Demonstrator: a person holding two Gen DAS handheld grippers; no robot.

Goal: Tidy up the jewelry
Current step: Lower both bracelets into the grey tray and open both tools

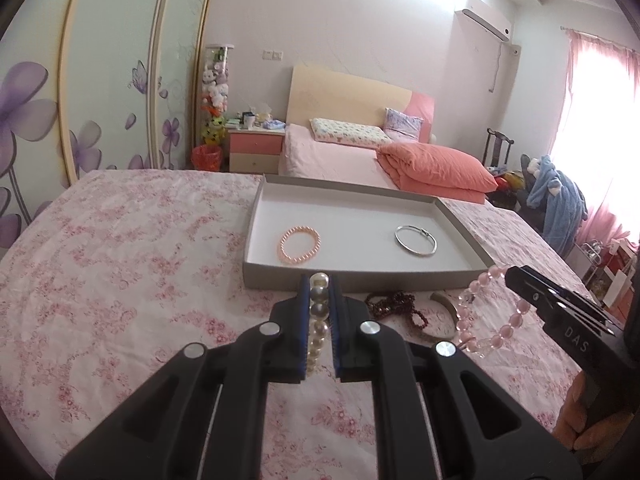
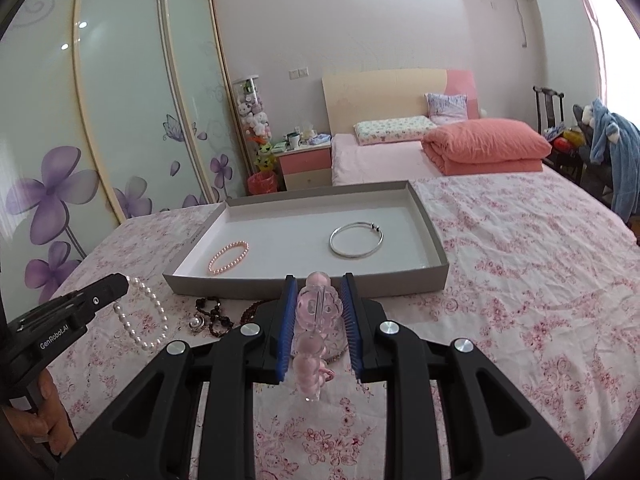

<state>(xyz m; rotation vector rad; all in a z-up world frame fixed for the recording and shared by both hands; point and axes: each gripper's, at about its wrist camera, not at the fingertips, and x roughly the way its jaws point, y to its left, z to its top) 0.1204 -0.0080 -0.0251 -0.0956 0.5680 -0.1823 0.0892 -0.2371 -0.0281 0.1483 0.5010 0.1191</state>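
My left gripper (image 1: 319, 286) is shut on a white pearl bracelet (image 1: 318, 320), held above the floral cloth just before the grey tray (image 1: 312, 280); the bracelet hangs from it in the right wrist view (image 2: 146, 320). My right gripper (image 2: 318, 284) is shut on a pink crystal bead bracelet (image 2: 316, 308), which hangs from it in the left wrist view (image 1: 492, 316). The tray (image 2: 320, 286) holds a pink pearl bracelet (image 1: 299, 246) (image 2: 229, 257) and a silver bangle (image 1: 416, 241) (image 2: 357, 239).
A dark red bead string (image 1: 400, 308) (image 2: 216, 316) and a tan curved piece (image 1: 444, 310) lie on the cloth between the grippers, before the tray. A small round pendant (image 2: 196, 323) lies by the beads. A bed stands beyond.
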